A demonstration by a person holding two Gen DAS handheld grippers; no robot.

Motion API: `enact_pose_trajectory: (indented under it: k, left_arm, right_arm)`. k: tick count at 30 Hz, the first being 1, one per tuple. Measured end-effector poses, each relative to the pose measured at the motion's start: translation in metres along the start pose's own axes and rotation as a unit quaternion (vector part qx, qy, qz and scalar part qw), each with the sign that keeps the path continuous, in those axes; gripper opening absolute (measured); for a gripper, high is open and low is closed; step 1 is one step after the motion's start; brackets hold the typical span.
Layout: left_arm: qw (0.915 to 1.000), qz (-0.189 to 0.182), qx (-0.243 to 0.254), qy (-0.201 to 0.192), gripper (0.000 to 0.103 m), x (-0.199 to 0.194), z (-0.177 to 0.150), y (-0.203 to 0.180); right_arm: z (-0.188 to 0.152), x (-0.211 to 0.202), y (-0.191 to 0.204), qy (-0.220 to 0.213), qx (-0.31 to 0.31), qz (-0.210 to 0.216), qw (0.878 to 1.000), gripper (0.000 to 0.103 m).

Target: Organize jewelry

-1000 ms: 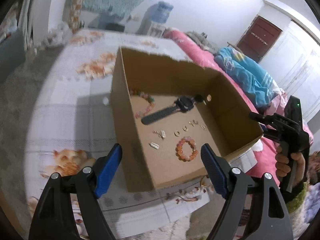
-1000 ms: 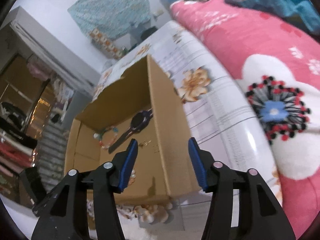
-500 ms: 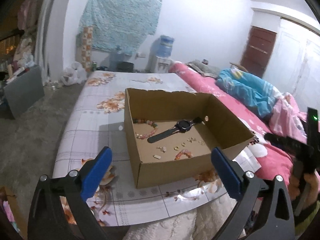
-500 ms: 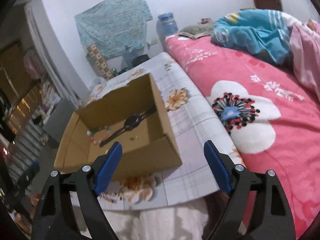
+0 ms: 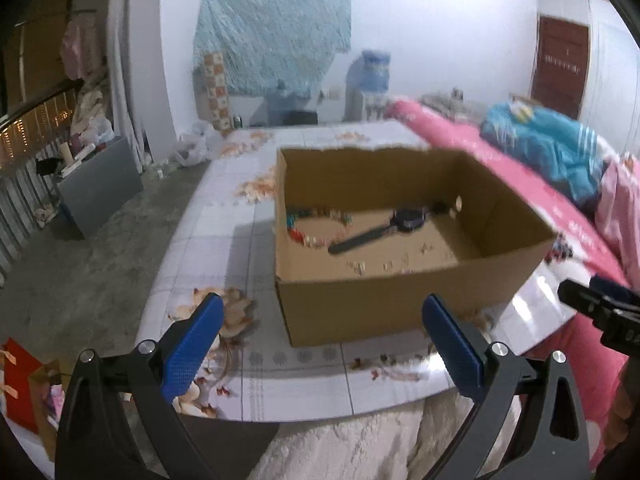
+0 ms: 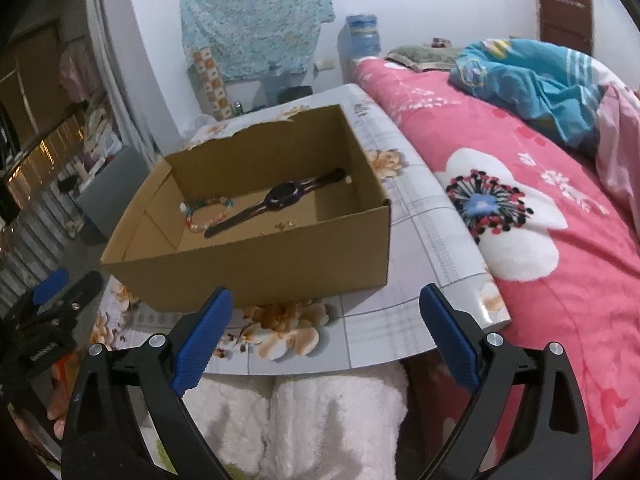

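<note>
left wrist: left gripper (image 5: 322,338) released, empty, low centre | box (image 5: 396,300) mid-frame on table (image 5: 224,216), watch (image 5: 384,230) and bead bracelet (image 5: 316,226) inside || right wrist: right gripper (image 6: 326,330) jaws opening, empty | box (image 6: 260,276) centre-left, watch (image 6: 276,202) inside, bed (image 6: 560,208) right

A pink bedspread (image 6: 540,216) with a large white flower covers the bed, just beside the surface (image 6: 416,216), which wears a glossy floral tile-pattern cover. A crumpled blue blanket (image 6: 532,76) lies on the bed further back. By the far white wall stands a water dispenser (image 5: 370,80) with a blue bottle, under a pale teal cloth (image 5: 272,36) hung on the wall. A dark red door (image 5: 560,66) shows at right, and a grey cabinet (image 5: 100,184) stands on the concrete floor at left.
</note>
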State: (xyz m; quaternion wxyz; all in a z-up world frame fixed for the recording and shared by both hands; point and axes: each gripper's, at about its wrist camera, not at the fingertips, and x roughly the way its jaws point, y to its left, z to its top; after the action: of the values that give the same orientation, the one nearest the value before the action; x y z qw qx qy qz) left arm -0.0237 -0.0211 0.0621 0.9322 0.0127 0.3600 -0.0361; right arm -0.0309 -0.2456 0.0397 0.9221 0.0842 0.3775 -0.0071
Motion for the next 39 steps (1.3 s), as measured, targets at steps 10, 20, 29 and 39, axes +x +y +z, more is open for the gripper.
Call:
enact_pose_trajectory:
  k: [10,20,29,39]
  left_arm:
    - [0.9991,0.013,0.001,0.041,0.097,0.016,-0.003,-0.018]
    - [0.9976,0.023,-0.027,0.059,0.097,0.028,0.003,-0.019]
    - [0.9967,0.029,-0.032,0.069,0.097,0.032,0.004,-0.02]
    - [0.9953,0.032,-0.036,0.085,0.097,0.039,0.003,-0.021]
  right_arm:
    - [-0.004,0.012,0.006,0.019,-0.023,-0.004,1.0,0.09]
    - [0.0,0.025,0.012,0.033,-0.036,-0.001,0.999,0.09]
    - [0.003,0.03,0.015,0.039,-0.044,0.006,0.998,0.09]
    - [0.004,0.034,0.016,0.047,-0.045,0.008,0.998,0.09]
